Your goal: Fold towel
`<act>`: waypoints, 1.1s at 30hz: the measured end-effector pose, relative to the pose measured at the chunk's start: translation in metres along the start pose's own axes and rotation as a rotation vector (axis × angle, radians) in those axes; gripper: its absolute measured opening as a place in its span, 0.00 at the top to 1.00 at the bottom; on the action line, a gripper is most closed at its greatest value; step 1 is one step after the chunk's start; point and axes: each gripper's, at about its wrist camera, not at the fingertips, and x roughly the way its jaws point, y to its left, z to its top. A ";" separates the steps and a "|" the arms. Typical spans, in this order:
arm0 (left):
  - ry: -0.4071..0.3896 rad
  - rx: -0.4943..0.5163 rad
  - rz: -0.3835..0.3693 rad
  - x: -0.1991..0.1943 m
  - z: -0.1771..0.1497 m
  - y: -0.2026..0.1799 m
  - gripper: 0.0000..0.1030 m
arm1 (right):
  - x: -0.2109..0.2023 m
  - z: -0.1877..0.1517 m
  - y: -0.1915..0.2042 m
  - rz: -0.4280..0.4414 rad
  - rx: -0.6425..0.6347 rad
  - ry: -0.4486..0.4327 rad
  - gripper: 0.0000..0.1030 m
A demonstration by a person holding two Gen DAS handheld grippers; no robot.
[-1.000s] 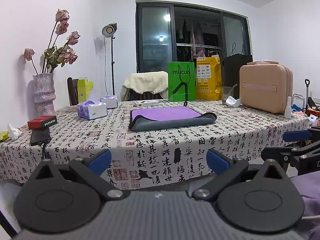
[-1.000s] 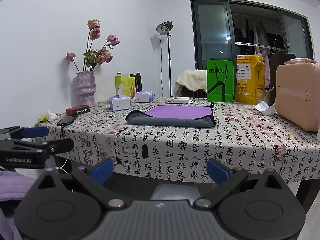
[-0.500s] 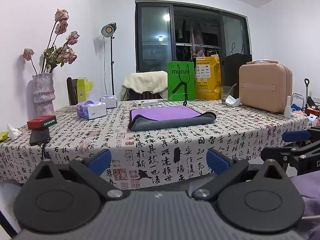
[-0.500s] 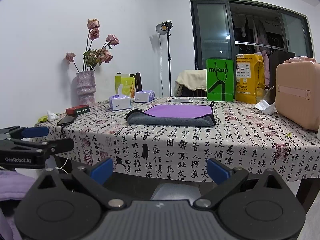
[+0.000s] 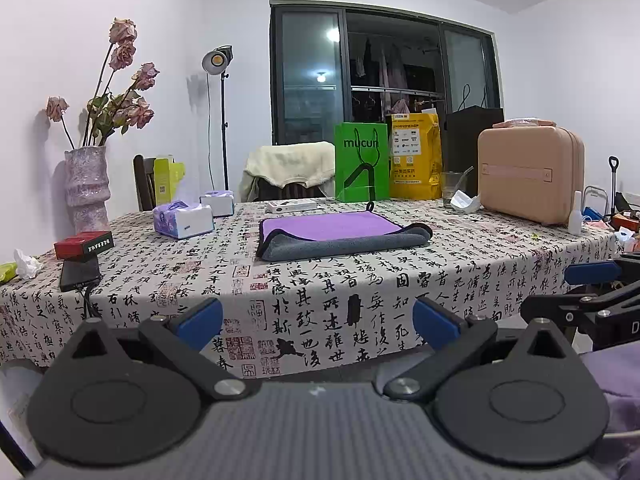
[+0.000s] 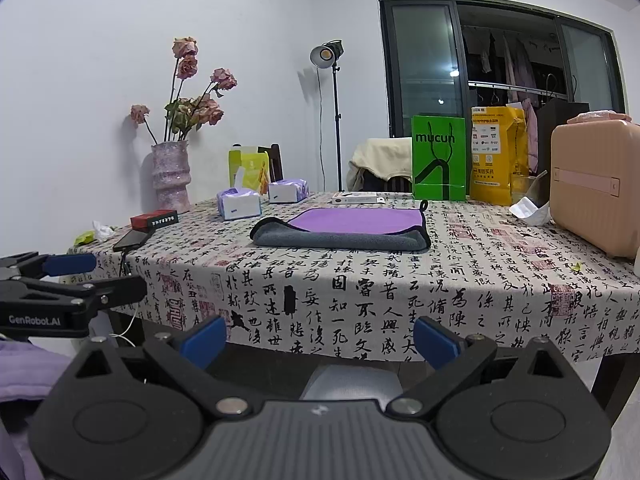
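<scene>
A purple and grey towel (image 5: pixel 340 234) lies folded flat in the middle of the table, its grey side wrapped over the near edge; it also shows in the right wrist view (image 6: pixel 348 230). My left gripper (image 5: pixel 316 322) is open and empty, held low in front of the table's near edge. My right gripper (image 6: pixel 318 338) is open and empty, also below the table edge. Each gripper shows at the side of the other's view: the right gripper (image 5: pixel 592 292), the left gripper (image 6: pixel 68 280).
The table has a calligraphy-print cloth (image 5: pixel 320 292). On it stand a vase of dried roses (image 5: pixel 86 188), tissue packs (image 5: pixel 182 220), a red box (image 5: pixel 84 244), a phone (image 5: pixel 80 274), green (image 5: pixel 362 168) and yellow (image 5: pixel 414 158) bags, a glass (image 5: pixel 452 188) and a pink case (image 5: pixel 530 174).
</scene>
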 end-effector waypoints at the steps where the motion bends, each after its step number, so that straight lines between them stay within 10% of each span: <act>1: 0.000 0.000 0.000 0.000 0.000 0.000 0.00 | 0.000 -0.001 0.000 -0.002 0.001 0.000 0.02; 33: -0.001 0.001 0.001 0.000 0.000 -0.001 0.00 | 0.002 -0.004 -0.002 -0.011 0.007 0.001 0.02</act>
